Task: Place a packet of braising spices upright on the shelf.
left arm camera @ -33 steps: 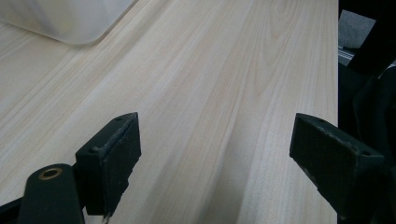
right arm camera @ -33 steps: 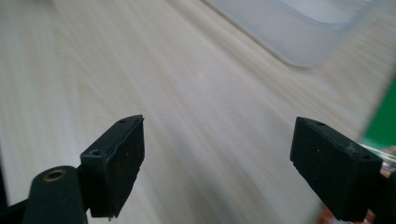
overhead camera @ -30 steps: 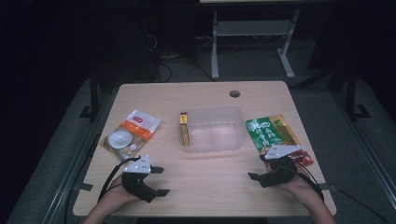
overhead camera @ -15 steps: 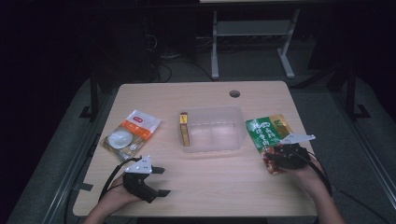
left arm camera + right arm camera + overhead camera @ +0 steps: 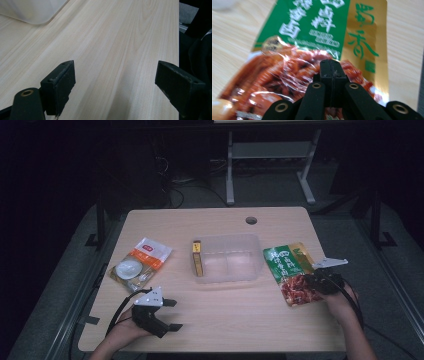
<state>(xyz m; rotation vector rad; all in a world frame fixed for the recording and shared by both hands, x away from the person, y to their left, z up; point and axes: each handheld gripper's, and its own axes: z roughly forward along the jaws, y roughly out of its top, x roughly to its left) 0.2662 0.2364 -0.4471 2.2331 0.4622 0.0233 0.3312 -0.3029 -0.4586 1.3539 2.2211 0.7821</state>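
A green and gold food pouch [image 5: 290, 270] with a red meat picture lies flat at the table's right. My right gripper [image 5: 314, 282] rests at its near right corner. In the right gripper view the jaws have just been closing and now meet, pads together over the pouch [image 5: 312, 32]. No film shows between them, so my right gripper [image 5: 332, 67] reads shut. My left gripper [image 5: 172, 315] sits at the front left with its jaws wide. In the left gripper view, bare wood lies between the open jaws of this gripper [image 5: 115, 85].
A clear plastic container [image 5: 227, 260] stands mid-table, its corner showing in the left gripper view [image 5: 30, 10]. A narrow yellow box [image 5: 198, 260] lies at its left side. An orange and white packet [image 5: 140, 265] lies on the left. A cable hole [image 5: 251, 220] marks the far edge.
The right hand has moved away from the front edge and to the right, onto the pouch's near corner, and its jaws have closed. The left hand has stayed still.
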